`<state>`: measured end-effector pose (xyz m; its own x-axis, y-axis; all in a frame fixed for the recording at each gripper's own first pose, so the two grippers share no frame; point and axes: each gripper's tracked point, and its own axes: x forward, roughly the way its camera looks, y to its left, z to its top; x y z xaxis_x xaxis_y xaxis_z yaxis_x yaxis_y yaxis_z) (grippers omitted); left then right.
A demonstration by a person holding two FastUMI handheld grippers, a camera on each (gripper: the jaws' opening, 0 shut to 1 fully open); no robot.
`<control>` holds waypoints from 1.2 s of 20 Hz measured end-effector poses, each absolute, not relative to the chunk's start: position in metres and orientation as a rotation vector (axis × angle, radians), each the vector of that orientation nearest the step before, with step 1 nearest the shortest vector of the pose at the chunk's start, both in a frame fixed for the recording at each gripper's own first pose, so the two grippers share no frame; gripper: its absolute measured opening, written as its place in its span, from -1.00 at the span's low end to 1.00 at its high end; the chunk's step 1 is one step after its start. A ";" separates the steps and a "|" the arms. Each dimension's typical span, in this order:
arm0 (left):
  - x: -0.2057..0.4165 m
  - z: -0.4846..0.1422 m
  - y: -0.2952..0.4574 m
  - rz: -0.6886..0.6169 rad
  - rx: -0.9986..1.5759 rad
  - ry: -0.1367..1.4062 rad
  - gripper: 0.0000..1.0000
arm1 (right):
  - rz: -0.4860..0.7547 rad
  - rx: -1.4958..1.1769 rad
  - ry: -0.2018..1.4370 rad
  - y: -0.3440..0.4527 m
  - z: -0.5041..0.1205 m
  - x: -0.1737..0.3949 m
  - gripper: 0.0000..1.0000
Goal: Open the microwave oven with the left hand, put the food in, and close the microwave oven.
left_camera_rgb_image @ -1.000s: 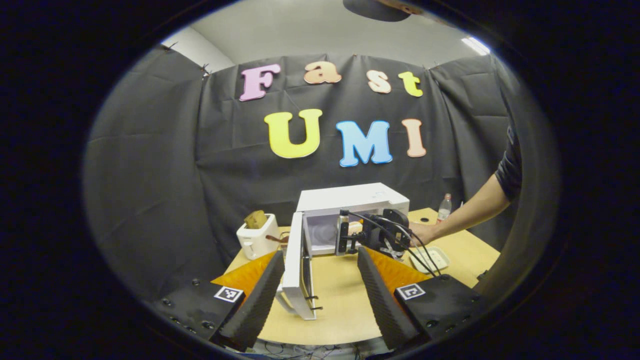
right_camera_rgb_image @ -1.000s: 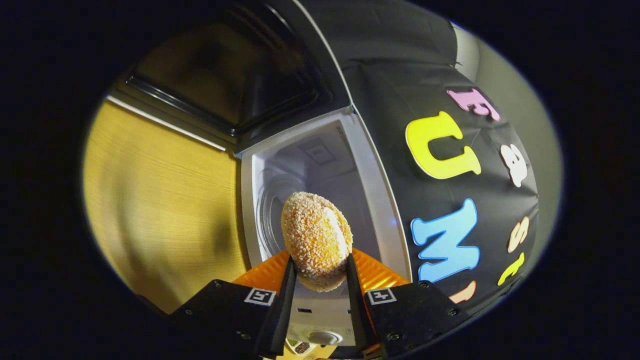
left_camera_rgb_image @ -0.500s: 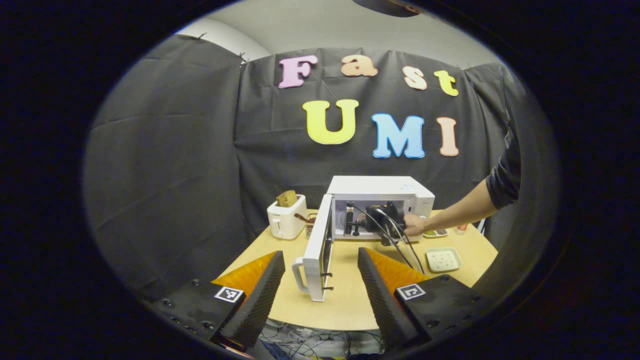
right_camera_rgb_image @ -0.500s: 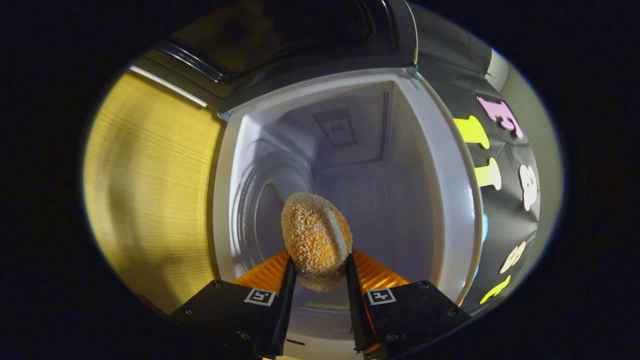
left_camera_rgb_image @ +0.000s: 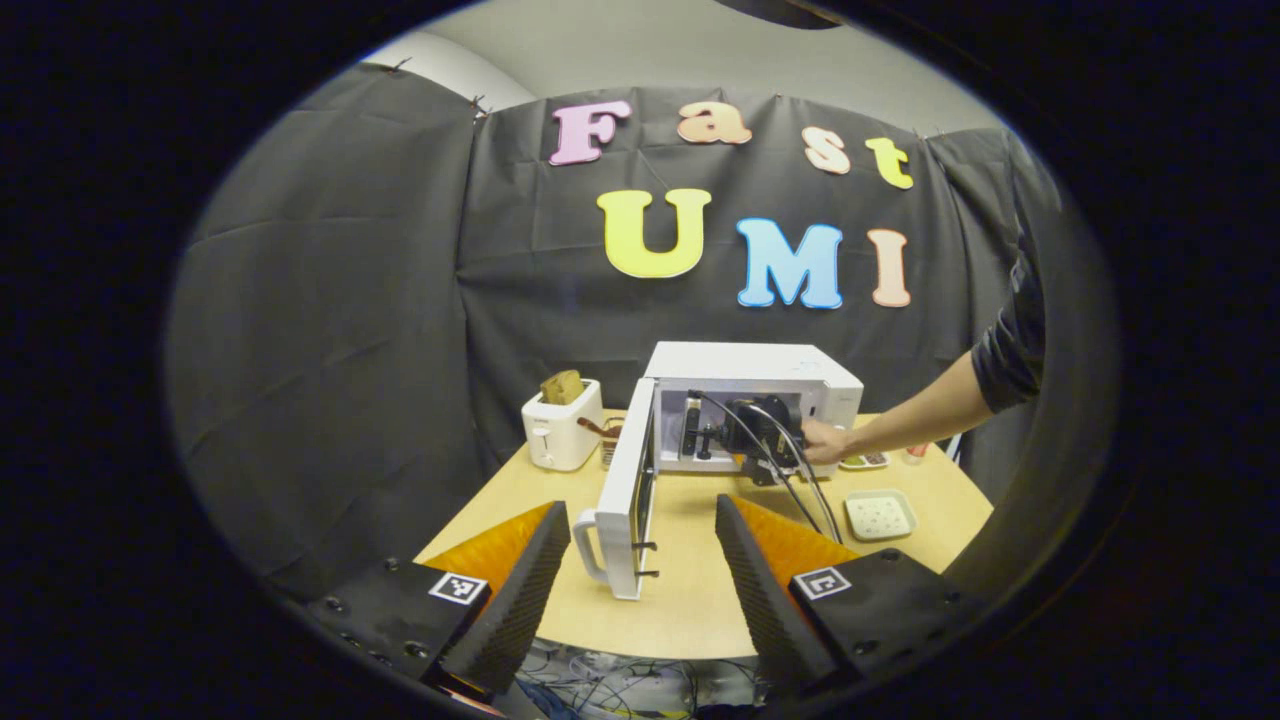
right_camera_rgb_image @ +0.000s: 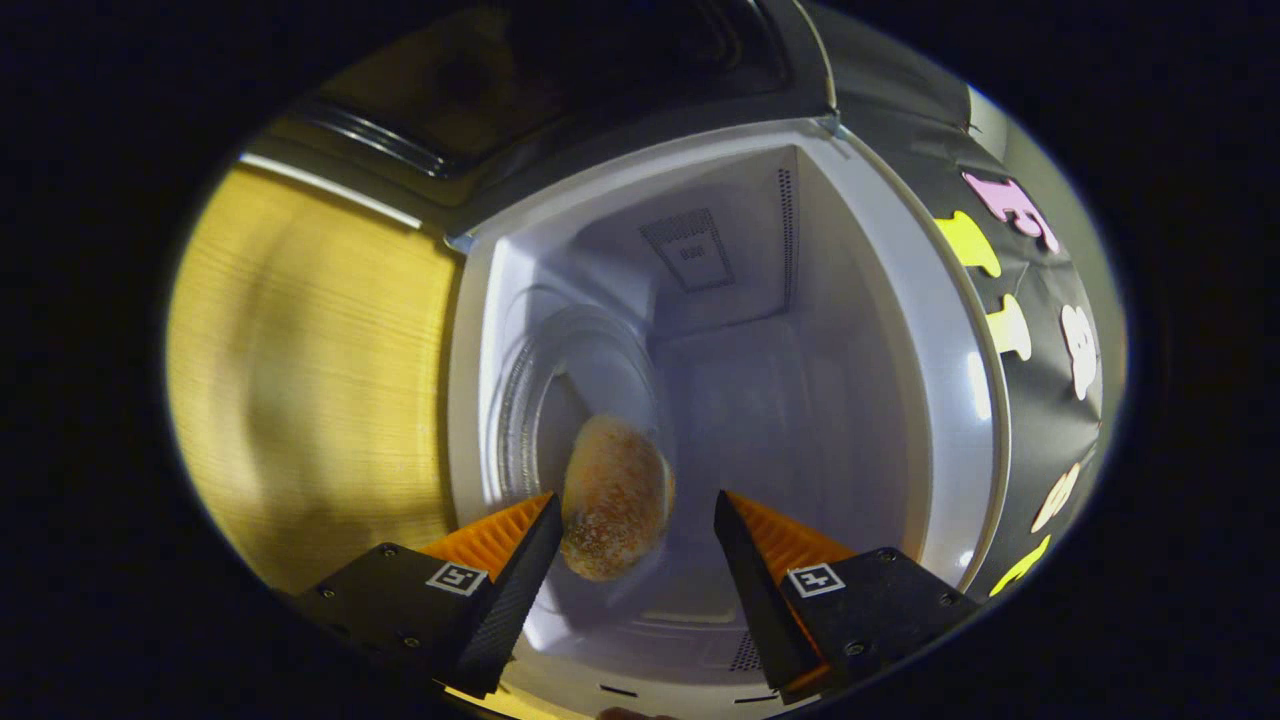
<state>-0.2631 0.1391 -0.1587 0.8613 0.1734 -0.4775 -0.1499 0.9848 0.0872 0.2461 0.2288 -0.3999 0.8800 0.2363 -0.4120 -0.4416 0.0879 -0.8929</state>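
R gripper (right_camera_rgb_image: pixel 632 520) released, fingers spread wide, reaching into white microwave (right_camera_rgb_image: pixel 940 330) cavity; breaded food (right_camera_rgb_image: pixel 612 498) blurred, betw. the fingers nr the left one, over glass turntable (right_camera_rgb_image: pixel 545 400), cannot tell if touching it or finger. Same gripper seen in left gripper view at cavity mouth, held by hand (left_camera_rgb_image: pixel 822 441) w/ dark sleeve (left_camera_rgb_image: pixel 1010 345) pushed up. L gripper (left_camera_rgb_image: pixel 640 540) also spread open, grasping nothing, well back from table (left_camera_rgb_image: pixel 690 600) edge. Microwave door (left_camera_rgb_image: pixel 625 495) swung fully open, handle facing cam. White toaster (left_camera_rgb_image: pixel 560 435) w/ bread slice just left of microwave; small white dish (left_camera_rgb_image: pixel 880 515) to its right on tabletop.
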 end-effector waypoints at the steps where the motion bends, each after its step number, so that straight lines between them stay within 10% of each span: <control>1: -0.259 -0.157 0.139 0.159 0.048 0.500 0.92 | 0.514 -1.348 0.202 0.225 -0.397 0.238 0.87; 12: -0.207 -0.168 0.109 -0.069 0.061 0.455 0.91 | 0.425 -0.442 0.606 0.153 -0.367 0.124 0.90; 24: -0.148 -0.171 0.086 -0.268 0.037 0.392 0.92 | 0.125 -0.111 0.449 0.065 -0.258 0.067 0.90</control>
<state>-0.1477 0.0862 -0.1714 0.8894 -0.2512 -0.3820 0.2656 0.9640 -0.0156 0.0667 0.0653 -0.2580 0.8934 0.0958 -0.4389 -0.1446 0.9863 -0.0793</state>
